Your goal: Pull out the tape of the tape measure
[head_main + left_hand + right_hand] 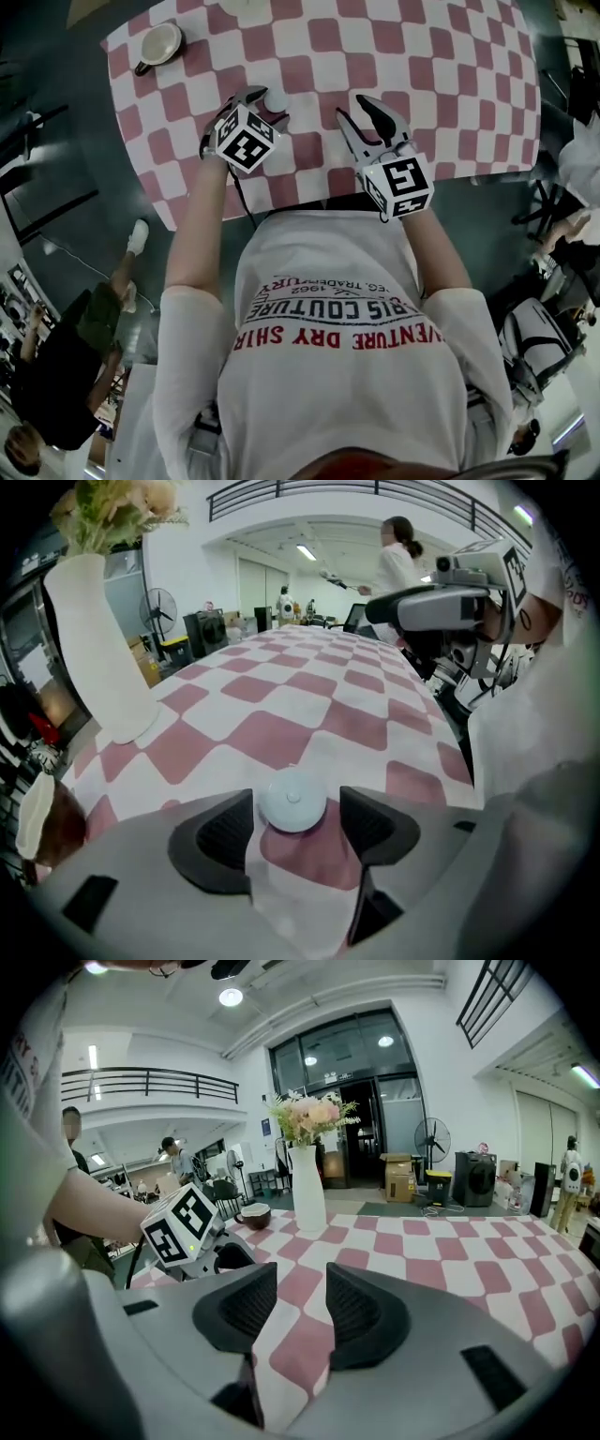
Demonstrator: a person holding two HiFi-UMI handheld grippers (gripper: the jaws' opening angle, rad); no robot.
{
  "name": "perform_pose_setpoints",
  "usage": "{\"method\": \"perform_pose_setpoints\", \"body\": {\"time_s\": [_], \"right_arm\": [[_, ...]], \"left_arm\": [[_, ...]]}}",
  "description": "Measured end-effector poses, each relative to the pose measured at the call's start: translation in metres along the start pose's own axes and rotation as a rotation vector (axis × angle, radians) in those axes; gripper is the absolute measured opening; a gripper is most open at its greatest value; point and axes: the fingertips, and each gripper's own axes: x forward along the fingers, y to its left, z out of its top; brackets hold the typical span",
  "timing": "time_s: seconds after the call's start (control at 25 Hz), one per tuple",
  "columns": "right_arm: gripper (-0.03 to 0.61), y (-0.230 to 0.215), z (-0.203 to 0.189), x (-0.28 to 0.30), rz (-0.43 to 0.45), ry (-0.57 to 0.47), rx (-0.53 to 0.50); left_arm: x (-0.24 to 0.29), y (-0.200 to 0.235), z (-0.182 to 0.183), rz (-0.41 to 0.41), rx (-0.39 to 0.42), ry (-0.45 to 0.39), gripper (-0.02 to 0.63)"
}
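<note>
A pink-and-white checkered tablecloth (450,84) covers the table. A cup (161,44) sits on it at the upper left of the head view. In the right gripper view, a tall white vase (307,1190) of pale flowers (309,1115) stands at centre. A standing fan (431,1143) and cardboard boxes (400,1177) are behind it, to the right.

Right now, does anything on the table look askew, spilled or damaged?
Nothing stands out. The round tape measure lies flat on the checked cloth between the left gripper's open jaws; vase and cup stand upright.
</note>
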Motion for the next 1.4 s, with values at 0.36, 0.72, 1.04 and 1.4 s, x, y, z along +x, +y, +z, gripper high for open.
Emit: {"method": "perform_pose_setpoints", "body": {"time_s": [0.36,0.72,1.04,1.4], "right_arm": [[0.161,-0.012,-0.001,0.010,0.042,0.030,0.002],[0.161,-0.021,0.005,0.010,0.078,0.038,-0.016],[0.160,-0.012,0.020,-0.003,0.232,0.047,-0.132],[0.161,0.014,0.043,-0.030,0.508,0.079,-0.384]], "left_arm": [[0.008,-0.001,0.002,-0.047,0.047,0.074,0.235],[0.007,0.000,0.000,-0.023,0.020,0.098,0.230],[-0.038,-0.014,0.061,-0.021,0.062,-0.036,0.230],[-0.105,-0.055,0.142,-0.053,0.358,-0.146,0.230]]}}
